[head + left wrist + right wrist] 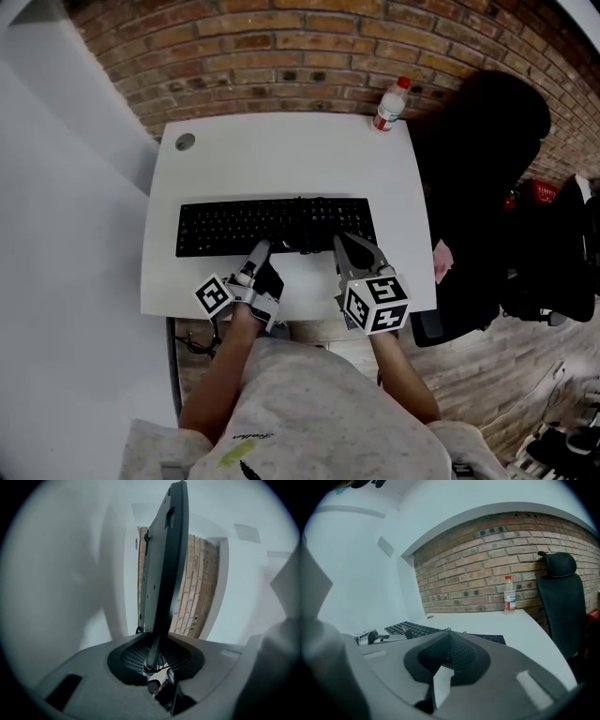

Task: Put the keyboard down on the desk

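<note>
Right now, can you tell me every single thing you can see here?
desk: one, white, against the brick wall
keyboard: one, black, across the desk's middle
bottle: one, clear with a red cap, desk's back right corner
round cover: one, grey, desk's back left corner
chair: one, black, right of the desk
brick wall: one, reddish brown, behind the desk
left hand-held gripper: one, grey, shut on the keyboard's near edge
right hand-held gripper: one, grey, jaws together, by the keyboard's near edge
</note>
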`<action>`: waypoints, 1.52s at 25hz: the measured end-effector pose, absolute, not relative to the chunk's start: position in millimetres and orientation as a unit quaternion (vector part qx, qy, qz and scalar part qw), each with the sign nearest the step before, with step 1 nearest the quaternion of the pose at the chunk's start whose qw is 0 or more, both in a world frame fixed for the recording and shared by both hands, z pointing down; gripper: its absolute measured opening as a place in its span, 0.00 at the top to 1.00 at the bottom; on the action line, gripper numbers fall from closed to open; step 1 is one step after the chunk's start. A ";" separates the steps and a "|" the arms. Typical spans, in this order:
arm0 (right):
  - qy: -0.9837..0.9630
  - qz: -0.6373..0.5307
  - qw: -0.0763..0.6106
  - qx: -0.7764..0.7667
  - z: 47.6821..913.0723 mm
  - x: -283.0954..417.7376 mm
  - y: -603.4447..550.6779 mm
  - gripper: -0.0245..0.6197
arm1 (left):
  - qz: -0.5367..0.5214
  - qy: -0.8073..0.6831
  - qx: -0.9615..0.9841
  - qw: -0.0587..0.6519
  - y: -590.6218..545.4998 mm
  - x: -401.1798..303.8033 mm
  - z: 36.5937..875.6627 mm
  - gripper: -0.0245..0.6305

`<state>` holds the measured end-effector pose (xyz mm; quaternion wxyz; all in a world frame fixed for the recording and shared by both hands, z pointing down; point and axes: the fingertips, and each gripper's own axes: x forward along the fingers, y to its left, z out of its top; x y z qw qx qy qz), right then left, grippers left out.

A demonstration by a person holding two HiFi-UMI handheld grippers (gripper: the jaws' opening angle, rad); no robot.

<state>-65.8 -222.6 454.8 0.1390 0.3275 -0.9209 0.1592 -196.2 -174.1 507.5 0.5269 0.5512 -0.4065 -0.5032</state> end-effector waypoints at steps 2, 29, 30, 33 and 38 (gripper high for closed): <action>-0.916 0.165 0.146 0.336 460.7 -80.6 -250.5 0.95 | -0.496 -0.402 0.549 0.540 -205.3 -208.5 516.5 0.84; -0.896 0.199 0.183 0.352 496.9 -120.7 -305.3 0.95 | -0.478 -0.430 0.480 0.596 -265.1 -249.6 559.1 0.83; -0.896 0.198 0.184 0.352 497.4 -120.2 -304.8 0.95 | -0.478 -0.435 0.476 0.596 -264.7 -250.2 561.1 0.82; -0.896 0.197 0.184 0.352 499.1 -118.3 -302.8 0.95 | -0.469 -0.456 0.465 0.597 -262.4 -252.7 571.5 0.76; -0.897 0.196 0.182 0.352 496.2 -113.2 -298.3 0.95 | -0.460 -0.479 0.447 0.599 -261.1 -252.9 572.0 0.69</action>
